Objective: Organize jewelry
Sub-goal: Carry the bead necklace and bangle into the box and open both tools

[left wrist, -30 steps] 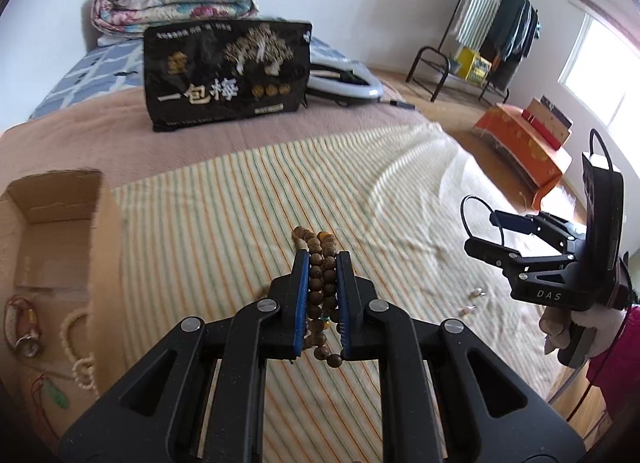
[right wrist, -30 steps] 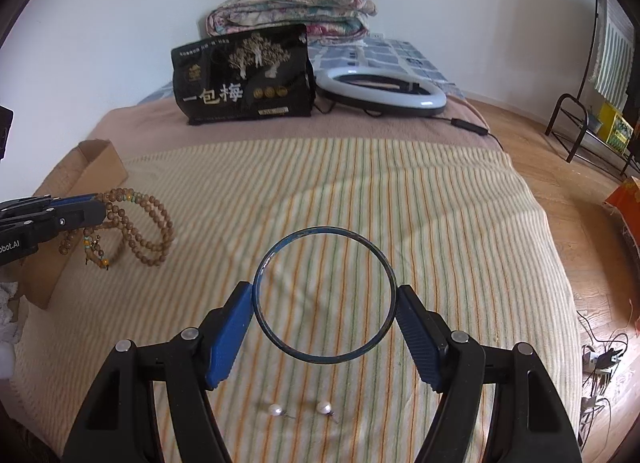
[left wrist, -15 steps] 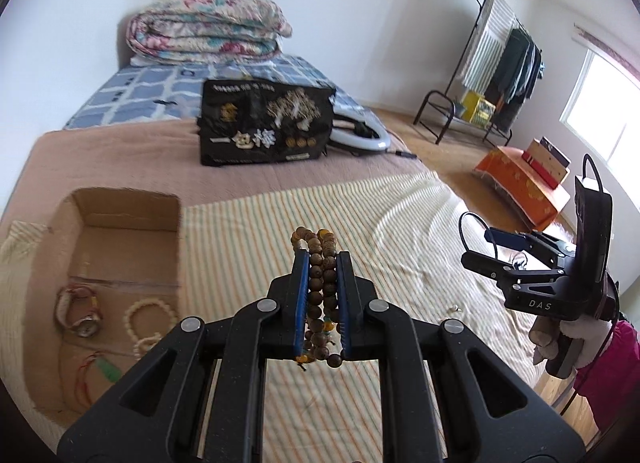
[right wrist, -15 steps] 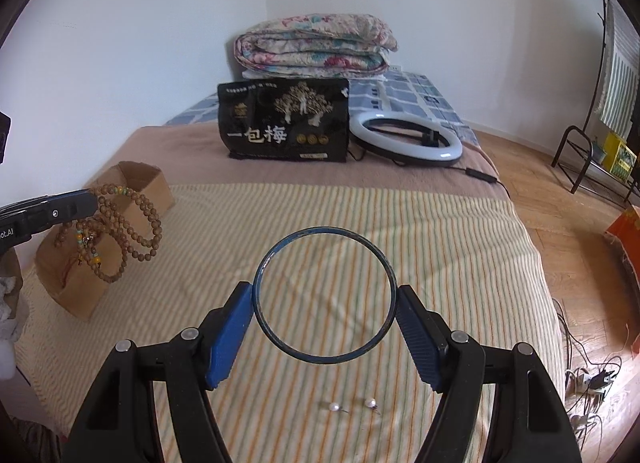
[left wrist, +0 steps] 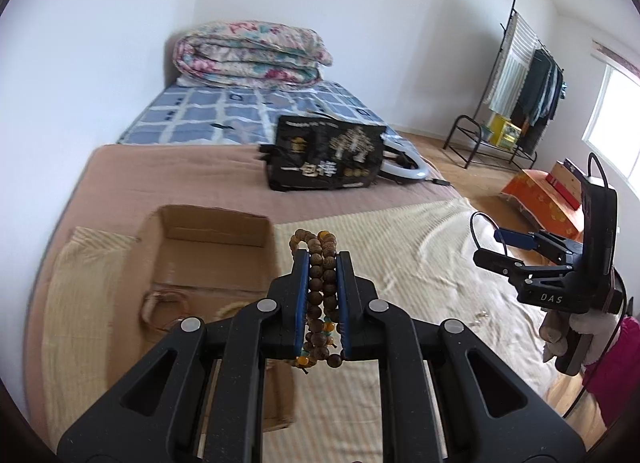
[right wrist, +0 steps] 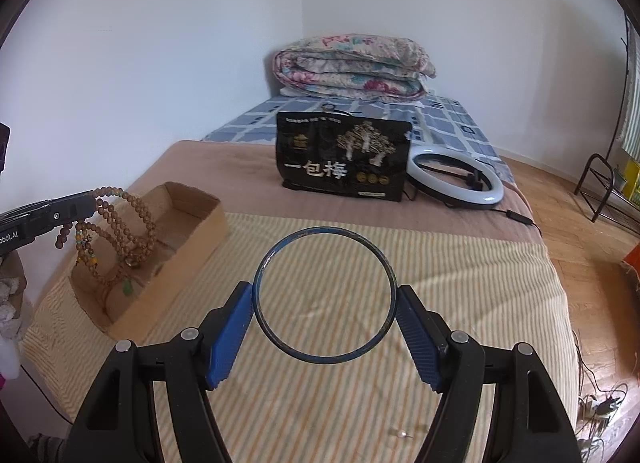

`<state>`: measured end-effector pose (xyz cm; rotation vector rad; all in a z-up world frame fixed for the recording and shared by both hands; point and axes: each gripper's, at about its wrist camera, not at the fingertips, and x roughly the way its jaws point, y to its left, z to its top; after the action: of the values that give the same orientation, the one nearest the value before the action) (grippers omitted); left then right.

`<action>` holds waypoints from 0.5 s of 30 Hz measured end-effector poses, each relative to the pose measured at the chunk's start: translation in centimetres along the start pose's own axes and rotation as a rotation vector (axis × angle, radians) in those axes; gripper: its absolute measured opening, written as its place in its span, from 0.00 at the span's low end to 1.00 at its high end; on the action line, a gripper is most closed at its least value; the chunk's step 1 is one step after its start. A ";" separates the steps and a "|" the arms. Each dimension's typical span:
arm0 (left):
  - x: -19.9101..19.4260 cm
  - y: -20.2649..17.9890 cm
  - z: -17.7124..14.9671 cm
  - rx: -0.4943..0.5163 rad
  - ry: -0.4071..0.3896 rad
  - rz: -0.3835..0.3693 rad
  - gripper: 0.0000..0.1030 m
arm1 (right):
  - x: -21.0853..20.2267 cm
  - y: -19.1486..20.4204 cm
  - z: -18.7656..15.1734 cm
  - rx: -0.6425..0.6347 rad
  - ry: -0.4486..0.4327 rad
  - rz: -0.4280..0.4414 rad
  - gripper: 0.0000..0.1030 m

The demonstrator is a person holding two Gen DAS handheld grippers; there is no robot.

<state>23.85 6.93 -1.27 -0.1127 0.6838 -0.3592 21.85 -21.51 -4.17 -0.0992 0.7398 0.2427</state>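
My left gripper (left wrist: pixel 322 263) is shut on a brown wooden bead necklace (left wrist: pixel 320 287) and holds it in the air above the right edge of an open cardboard box (left wrist: pixel 212 247). In the right wrist view the necklace (right wrist: pixel 120 223) hangs in loops from the left gripper (right wrist: pixel 90 203) over the box (right wrist: pixel 188 219). Bracelets and a green pendant (right wrist: pixel 127 288) lie in the box. My right gripper (right wrist: pixel 325 297) is shut on a thin dark blue bangle (right wrist: pixel 325 229), held high over the striped blanket (right wrist: pixel 460 303). It also shows in the left wrist view (left wrist: pixel 496 245).
A black printed bag (right wrist: pixel 344 159) and a white ring light (right wrist: pixel 456 179) lie further back on the bed. A folded floral quilt (right wrist: pixel 352 67) is at the head. A small pearl earring (right wrist: pixel 402 434) lies on the blanket near me. A clothes rack (left wrist: pixel 520 95) stands on the right.
Both grippers have risen and pulled back from the bed. The left gripper has carried the necklace left, from over the blanket to over the box edge. Both keep their hold.
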 end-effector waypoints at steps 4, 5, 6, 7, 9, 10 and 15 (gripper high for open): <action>-1.2 1.9 0.0 -0.004 -0.009 0.040 0.11 | 0.8 1.7 1.1 -0.008 -0.005 0.027 0.71; -1.4 2.4 -0.1 -0.006 -0.012 0.052 0.11 | 1.1 2.2 1.4 -0.011 -0.005 0.035 0.71; -1.6 2.8 -0.1 -0.007 -0.014 0.061 0.11 | 1.3 2.6 1.7 -0.014 -0.005 0.044 0.71; -1.9 3.2 -0.3 -0.007 -0.017 0.076 0.11 | 1.6 3.2 2.0 -0.016 -0.005 0.053 0.71; -2.2 4.1 -0.5 -0.017 -0.021 0.090 0.11 | 2.3 4.1 2.5 -0.022 -0.004 0.068 0.71; -2.4 4.6 -0.6 -0.025 -0.023 0.095 0.11 | 2.6 4.6 2.8 -0.026 -0.003 0.075 0.71; -2.8 6.2 -1.0 -0.036 -0.027 0.124 0.11 | 4.5 7.2 3.9 -0.057 0.004 0.105 0.71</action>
<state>23.05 13.75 -1.72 -0.1082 0.6673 -0.2264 25.79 -13.00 -4.43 -0.1146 0.7432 0.3641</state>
